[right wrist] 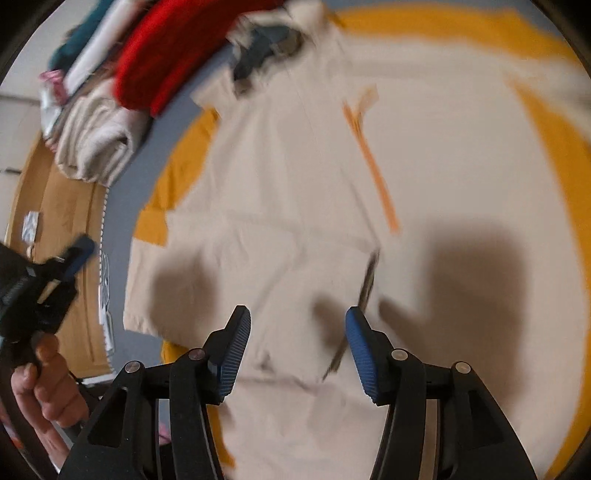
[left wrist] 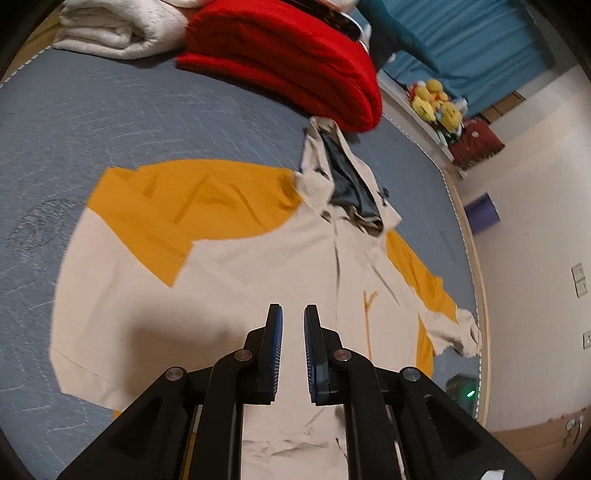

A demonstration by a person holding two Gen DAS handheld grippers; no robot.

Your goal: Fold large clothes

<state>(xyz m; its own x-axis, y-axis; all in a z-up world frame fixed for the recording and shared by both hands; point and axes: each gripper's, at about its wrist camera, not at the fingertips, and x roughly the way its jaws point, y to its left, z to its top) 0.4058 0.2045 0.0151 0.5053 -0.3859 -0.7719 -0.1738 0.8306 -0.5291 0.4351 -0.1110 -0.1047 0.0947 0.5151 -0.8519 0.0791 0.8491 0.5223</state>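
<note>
A large cream and mustard-yellow hooded jacket (left wrist: 236,280) lies spread front-up on the grey bed (left wrist: 110,122), hood toward the far side, one sleeve folded across the body. My left gripper (left wrist: 293,314) hovers above the jacket's lower front, its jaws a narrow gap apart with nothing between them. The right wrist view is blurred; the jacket (right wrist: 295,177) fills it. My right gripper (right wrist: 297,317) is wide open and empty above the lower front. The left gripper (right wrist: 77,254) also shows at that view's left edge, held in a hand.
A folded red garment (left wrist: 291,59) and a folded white blanket (left wrist: 122,29) sit at the far side of the bed. Yellow plush toys (left wrist: 436,99) stand on a shelf at right. The bed edge (left wrist: 469,229) and a white wall lie to the right.
</note>
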